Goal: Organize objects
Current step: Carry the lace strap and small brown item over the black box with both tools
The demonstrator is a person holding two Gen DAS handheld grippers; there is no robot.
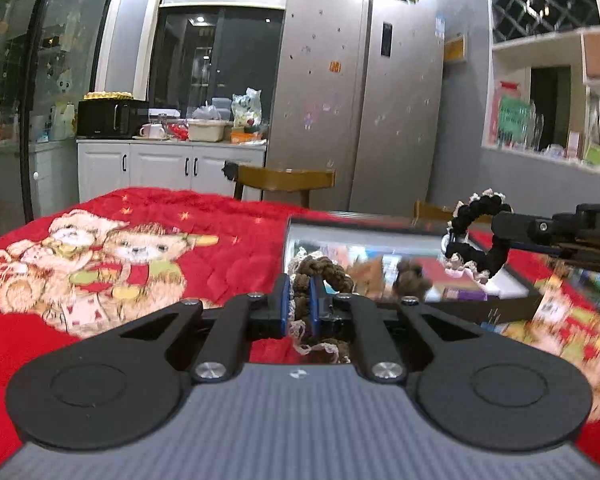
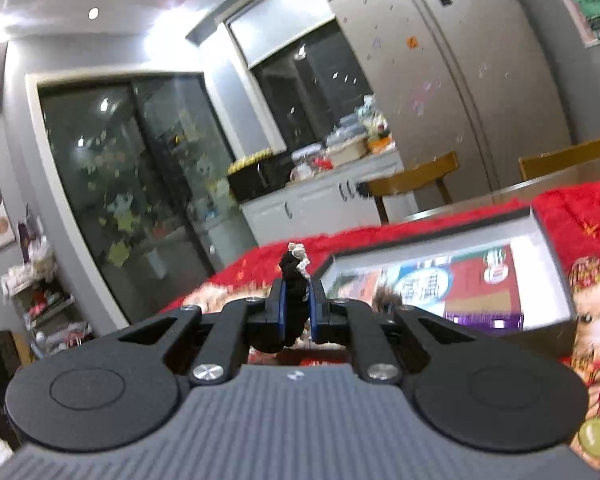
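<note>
Jaws of the left gripper point(image 1: 300, 304) pinch a brown crocheted scrunchie point(image 1: 320, 274), the open box point(image 1: 420, 280) just ahead to its right. Right gripper point(image 2: 297, 304) clamps a black lace-edged scrunchie point(image 2: 294, 276), box point(image 2: 548, 264) ahead-right.

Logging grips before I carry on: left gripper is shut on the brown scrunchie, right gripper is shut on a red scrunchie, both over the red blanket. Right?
Not quite. The right gripper is shut on a black scrunchie with pale lace trim, not a red one; both wrist views show it. The left gripper does grip the brown scrunchie, over the red blanket.
</note>
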